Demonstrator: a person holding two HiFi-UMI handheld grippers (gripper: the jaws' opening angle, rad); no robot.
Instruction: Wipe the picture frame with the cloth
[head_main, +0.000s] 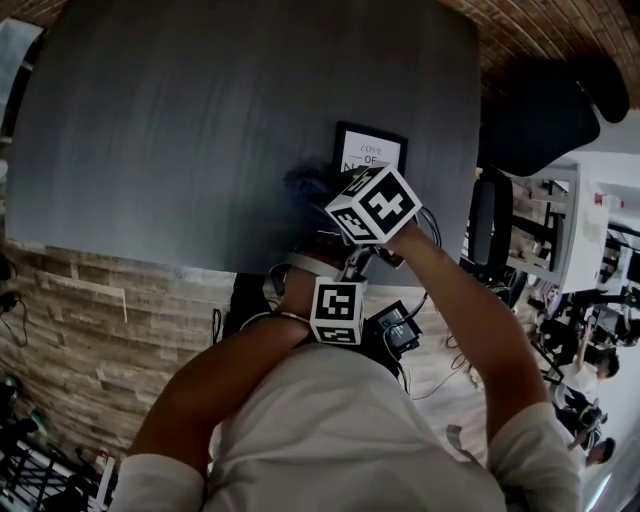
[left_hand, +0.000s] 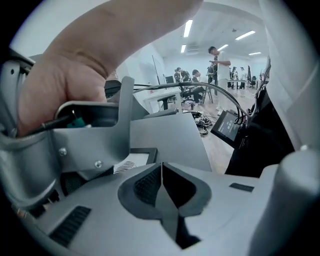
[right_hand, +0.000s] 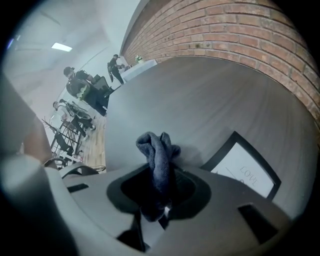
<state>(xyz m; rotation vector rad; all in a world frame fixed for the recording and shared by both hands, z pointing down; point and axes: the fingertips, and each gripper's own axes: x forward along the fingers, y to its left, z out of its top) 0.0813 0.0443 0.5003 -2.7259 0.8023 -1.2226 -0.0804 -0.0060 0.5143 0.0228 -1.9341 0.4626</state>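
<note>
Grey tabletop (head_main: 200, 130) is running out toward a brick wall; the picture frame (head_main: 370, 150) is lying flat near its front edge, print reading upright to you, long axis seemingly pointing away; your right gripper (right_hand: 160, 175) is clamping the soft, limp cloth (right_hand: 156, 147) just beside it; your left gripper (left_hand: 161, 190) is hovering short of the table, jaws pressed together on nothing; the frame is looking light, stiff and liable to slide, so be steadying its border.

grey table (head_main: 200, 130), red brick wall (right_hand: 240, 30), wood floor (left_hand: 218, 152), ceiling strip lights (left_hand: 188, 28)
</note>
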